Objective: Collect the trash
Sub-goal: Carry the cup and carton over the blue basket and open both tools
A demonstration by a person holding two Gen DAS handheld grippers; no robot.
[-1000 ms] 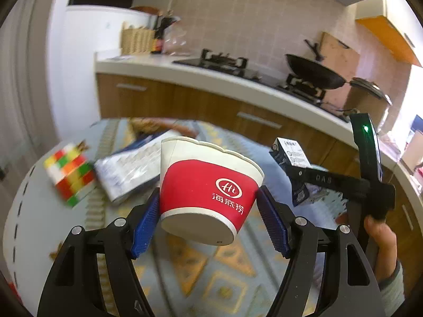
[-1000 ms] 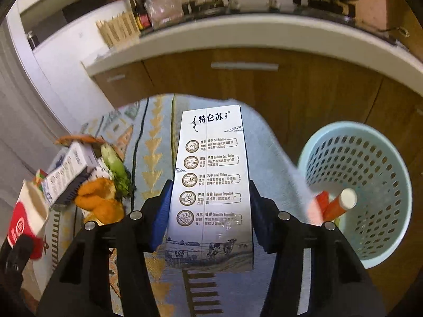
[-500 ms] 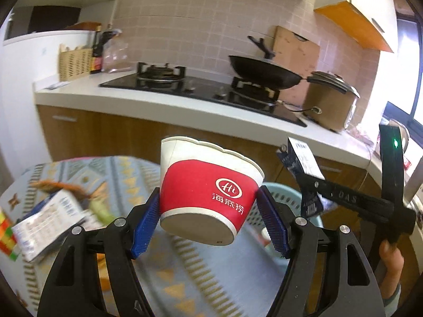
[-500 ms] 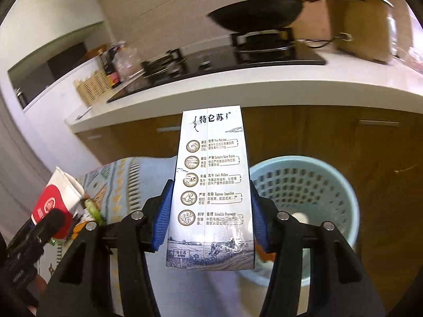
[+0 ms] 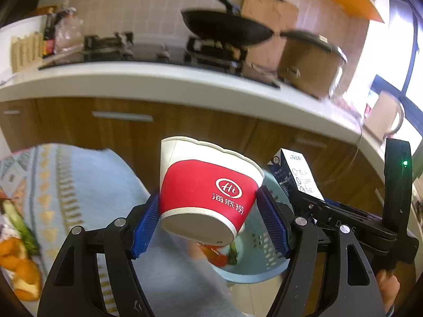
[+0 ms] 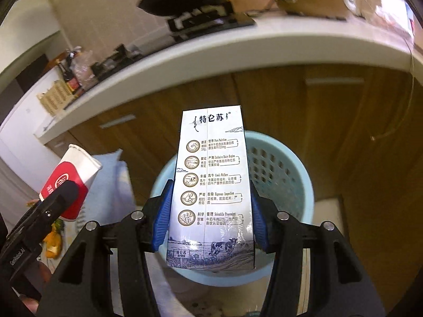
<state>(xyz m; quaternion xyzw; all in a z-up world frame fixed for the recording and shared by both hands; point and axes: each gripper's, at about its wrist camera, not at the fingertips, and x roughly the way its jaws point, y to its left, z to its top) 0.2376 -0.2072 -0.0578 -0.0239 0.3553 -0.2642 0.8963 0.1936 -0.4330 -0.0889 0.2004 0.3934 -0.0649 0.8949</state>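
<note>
Black wok [image 5: 227, 27] on the stove [image 5: 211, 52], lidded brown cooker [image 5: 309, 60] beside it on the white countertop [image 5: 158, 84].

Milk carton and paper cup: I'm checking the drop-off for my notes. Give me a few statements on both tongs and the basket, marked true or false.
1. The left tongs grip a red and white paper cup. True.
2. The right tongs are empty. False: they clamp a milk carton.
3. The blue basket is empty. False: food scraps lie inside.
4. The basket stands before wooden cabinets. True.
</note>
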